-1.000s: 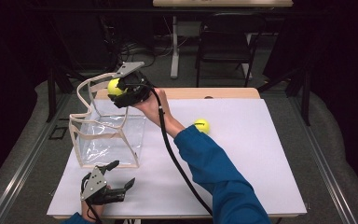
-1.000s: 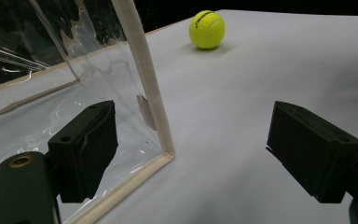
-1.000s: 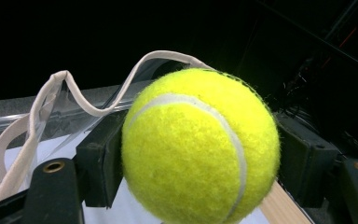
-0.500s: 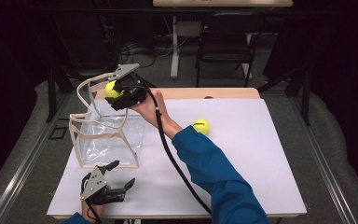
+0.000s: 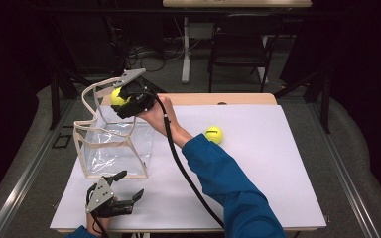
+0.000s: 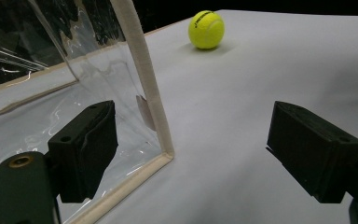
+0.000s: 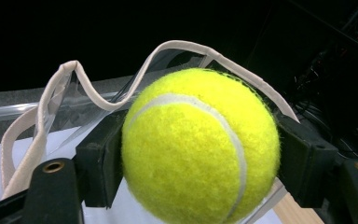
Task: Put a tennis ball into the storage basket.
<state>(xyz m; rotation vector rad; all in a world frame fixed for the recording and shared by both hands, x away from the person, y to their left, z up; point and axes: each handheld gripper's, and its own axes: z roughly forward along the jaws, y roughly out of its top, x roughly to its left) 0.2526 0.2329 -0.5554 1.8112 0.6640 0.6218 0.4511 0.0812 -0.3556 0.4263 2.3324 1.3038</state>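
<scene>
My right gripper [image 5: 121, 98] is shut on a yellow tennis ball [image 5: 117, 96] and holds it over the back rim of a clear plastic bag [image 5: 114, 144] with cream trim. In the right gripper view the tennis ball [image 7: 200, 144] sits clamped between both pads, with the bag's wavy rim [image 7: 51, 100] just beyond it. A second tennis ball [image 5: 214, 134] lies on the white table. My left gripper [image 5: 124, 187] rests open near the table's front edge, just in front of the bag. Ahead of the open jaws in the left gripper view stand the bag's corner [image 6: 144, 93] and the second ball [image 6: 207, 30].
The white table [image 5: 278, 173] ends in a wooden strip at the back. A black cable [image 5: 178, 163] trails from my right gripper along the blue sleeve [image 5: 223, 183]. Chairs and a desk stand in the dark behind the table.
My right gripper has carried the ball a little to the left, further over the bag's rim. The left gripper has not moved.
</scene>
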